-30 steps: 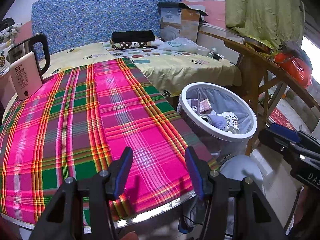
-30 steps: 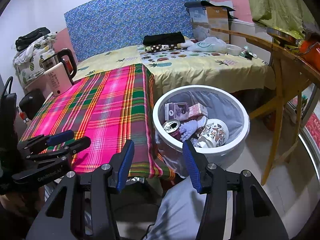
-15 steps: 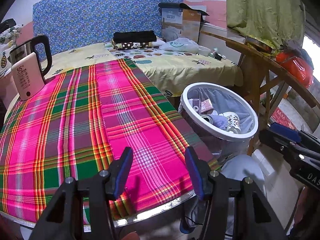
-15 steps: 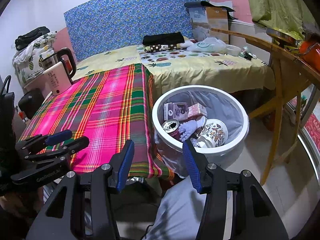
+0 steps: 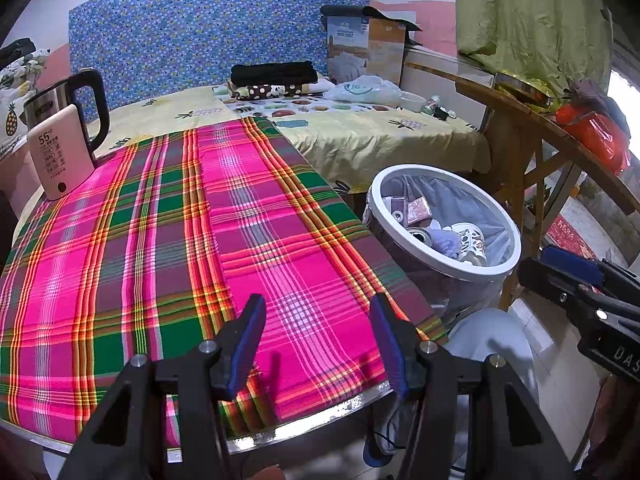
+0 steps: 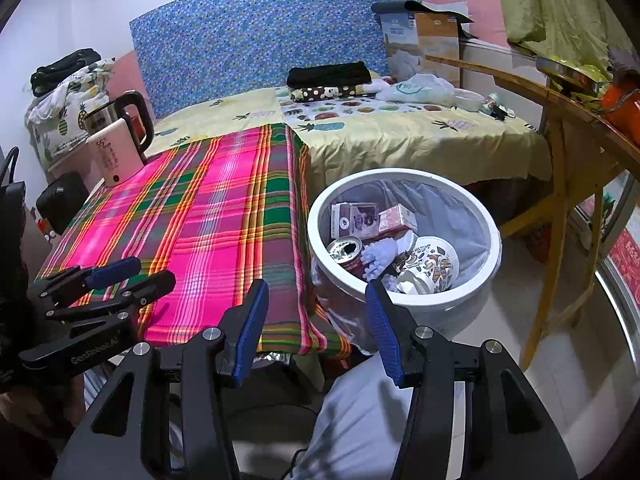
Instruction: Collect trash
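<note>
Several pieces of trash [image 6: 384, 248], namely two small cartons, a dented can, a patterned cup and something pale and knobbly, already lie in the white bin [image 6: 490, 240], which stands on the floor just beside the bench's right edge. Nothing that looks like litter shows on the bench [image 5: 160, 248] under its plaid cloth; only a kettle [image 5: 60, 136] stands at its far left corner. I judge the collecting is at or near its end. Any next move calls for a scan of the bed and the floor for strays before reaching. The left hand-held gripper [image 5: 316, 340] hangs over the bench's near edge, jaws partly apart and empty; the right hand-held gripper [image 6: 316, 326] is likewise parted and holds nothing, aimed between bench and bin. The bin's depth, the floor under the bench and the small items on the bed are hard to make out.
</note>
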A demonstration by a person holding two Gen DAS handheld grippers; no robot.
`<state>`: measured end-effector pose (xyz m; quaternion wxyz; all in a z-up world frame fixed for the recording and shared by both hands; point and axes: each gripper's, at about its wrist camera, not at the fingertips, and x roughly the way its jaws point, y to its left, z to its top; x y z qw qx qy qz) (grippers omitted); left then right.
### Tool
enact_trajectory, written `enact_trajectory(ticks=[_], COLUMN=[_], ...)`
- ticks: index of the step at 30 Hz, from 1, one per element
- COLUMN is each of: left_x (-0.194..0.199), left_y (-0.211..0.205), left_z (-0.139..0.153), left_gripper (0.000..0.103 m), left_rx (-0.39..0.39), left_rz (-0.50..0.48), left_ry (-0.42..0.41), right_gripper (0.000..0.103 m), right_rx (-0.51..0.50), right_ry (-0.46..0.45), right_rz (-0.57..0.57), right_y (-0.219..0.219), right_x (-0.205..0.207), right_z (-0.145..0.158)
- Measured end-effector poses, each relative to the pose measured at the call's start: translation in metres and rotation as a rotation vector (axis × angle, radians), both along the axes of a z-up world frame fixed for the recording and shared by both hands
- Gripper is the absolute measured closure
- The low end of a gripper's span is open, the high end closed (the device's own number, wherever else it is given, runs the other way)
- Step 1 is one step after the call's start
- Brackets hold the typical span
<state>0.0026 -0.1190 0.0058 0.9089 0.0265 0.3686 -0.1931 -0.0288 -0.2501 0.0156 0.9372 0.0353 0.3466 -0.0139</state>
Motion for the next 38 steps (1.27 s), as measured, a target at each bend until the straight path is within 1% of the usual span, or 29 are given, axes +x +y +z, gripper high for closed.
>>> enact_trajectory(ticks=[24,29,38], left_x=[0.0007,-0.0001,0.0004], left_y=[0.0033,0.0037,0.0025], left_z=[-0.0021,-0.0021,-0.0022], left_gripper=[0.047,0.047,0.047], left_rx=[0.01,0.046,0.047], left_rz=[0.014,0.042,0.042], left_ry=[0.0,-0.018,-0.01], right_gripper=[0.051,0.051,0.051], right_rx=[-0.001,0.0,-0.001], right_ry=[0.001,0.002,0.003], right_rz=[0.001,0.004,0.005], right_y=[0.0005,0.0,0.0002], right_x=[0.0006,0.001,0.0017], right_z=[0.0008,0.0002,-0.0011])
